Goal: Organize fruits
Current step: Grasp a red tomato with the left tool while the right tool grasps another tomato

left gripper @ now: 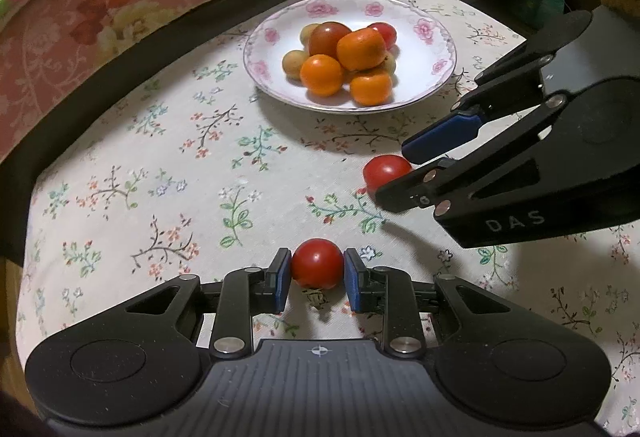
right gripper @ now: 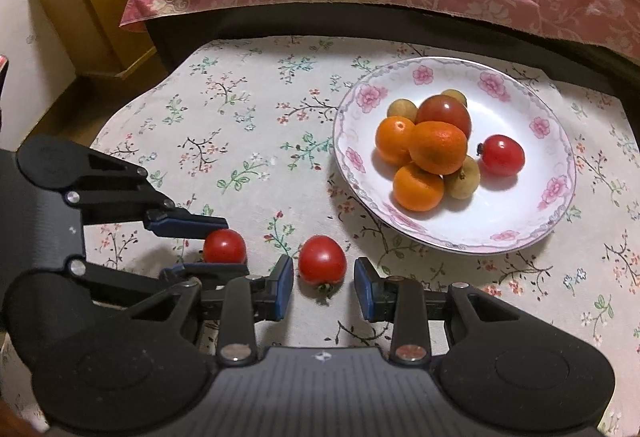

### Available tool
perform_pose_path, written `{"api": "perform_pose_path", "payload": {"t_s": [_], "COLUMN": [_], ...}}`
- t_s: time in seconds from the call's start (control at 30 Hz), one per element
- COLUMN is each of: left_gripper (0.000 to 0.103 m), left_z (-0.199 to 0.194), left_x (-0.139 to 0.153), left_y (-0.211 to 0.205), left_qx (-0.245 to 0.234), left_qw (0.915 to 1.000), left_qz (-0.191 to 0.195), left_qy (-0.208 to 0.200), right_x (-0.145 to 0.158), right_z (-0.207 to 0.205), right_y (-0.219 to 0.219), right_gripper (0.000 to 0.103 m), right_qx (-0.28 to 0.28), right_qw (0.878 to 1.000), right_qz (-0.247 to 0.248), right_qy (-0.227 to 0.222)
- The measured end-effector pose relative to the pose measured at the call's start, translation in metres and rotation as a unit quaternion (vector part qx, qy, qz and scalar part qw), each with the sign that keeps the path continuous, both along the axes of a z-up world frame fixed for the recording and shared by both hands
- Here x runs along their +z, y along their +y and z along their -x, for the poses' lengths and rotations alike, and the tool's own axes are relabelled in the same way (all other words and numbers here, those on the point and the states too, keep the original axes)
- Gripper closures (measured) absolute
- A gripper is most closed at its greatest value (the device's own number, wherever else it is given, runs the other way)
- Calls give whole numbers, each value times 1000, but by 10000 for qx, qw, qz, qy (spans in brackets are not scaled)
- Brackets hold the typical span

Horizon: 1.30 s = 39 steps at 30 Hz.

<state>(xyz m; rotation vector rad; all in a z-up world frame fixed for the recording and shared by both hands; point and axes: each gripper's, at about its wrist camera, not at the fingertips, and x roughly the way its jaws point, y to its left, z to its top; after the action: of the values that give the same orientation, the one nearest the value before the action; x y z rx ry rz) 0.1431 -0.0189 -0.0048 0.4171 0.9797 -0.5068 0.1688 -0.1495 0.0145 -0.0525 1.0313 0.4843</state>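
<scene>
- Left tool (left gripper: 316, 271) is clamped on a red tomato (left gripper: 316, 263), blue pads pressed to both flanks, the fruit sitting on the table (left gripper: 160, 165).
- Right tool (right gripper: 324, 279) straddles a second tomato (right gripper: 322, 261); a sliver of cloth shows either side, so it looks unclamped.
- Step in hand, I'd say: picking up the last loose fruit.
- Next calls for a lift, then a carry to the plate (left gripper: 404, 103), setting down beside the pile.
- Open cloth lies ahead; the tools sit close together, and the plate's far rim nears the table edge.
</scene>
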Motion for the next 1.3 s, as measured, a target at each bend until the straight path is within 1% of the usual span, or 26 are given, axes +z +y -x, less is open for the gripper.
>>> {"api": "perform_pose_path", "payload": {"t_s": [0.17,0.4,0.47,0.53,0.67,0.77,0.87,0.97,1.13,1.2,1.3], "left_gripper": [67,65,64,66,67,68,68,67,67,67,66], "left_z": [1,-1,-1,-1,3,6,12,22,30,31,30], "left_x": [-2,-4,-4,-4,-4,-2,1,2,-3,-5,-5], "left_y": [2,1,2,2,0,0,-4,-11,-17,-18,-17], "left_qx": [6,46,112,113,67,22,-54,-207,-370,-406,-423], "left_qw": [10000,10000,9999,9999,10000,10000,9999,9997,9993,9992,9991], "left_qz": [13,7,32,25,-19,8,112,126,66,39,62], "left_qy": [16,43,33,31,-14,-4,-16,-29,-23,-30,-24], "right_x": [-8,-11,-11,-10,-9,-6,0,4,-2,-4,-4], "right_z": [-3,-6,-5,-4,-1,4,14,26,45,46,46], "right_y": [6,13,15,17,18,11,1,-6,-9,-9,-11], "right_gripper": [70,70,74,74,75,75,75,75,75,75,75], "right_qx": [71,175,190,203,253,188,105,18,5,-24,-26], "right_qw": [10000,9996,9992,9989,9983,9983,9985,9984,9973,9970,9976], "right_qz": [57,205,339,399,526,542,531,567,732,765,681], "right_qy": [37,-49,-94,-101,-92,-69,-42,-23,104,118,131]}}
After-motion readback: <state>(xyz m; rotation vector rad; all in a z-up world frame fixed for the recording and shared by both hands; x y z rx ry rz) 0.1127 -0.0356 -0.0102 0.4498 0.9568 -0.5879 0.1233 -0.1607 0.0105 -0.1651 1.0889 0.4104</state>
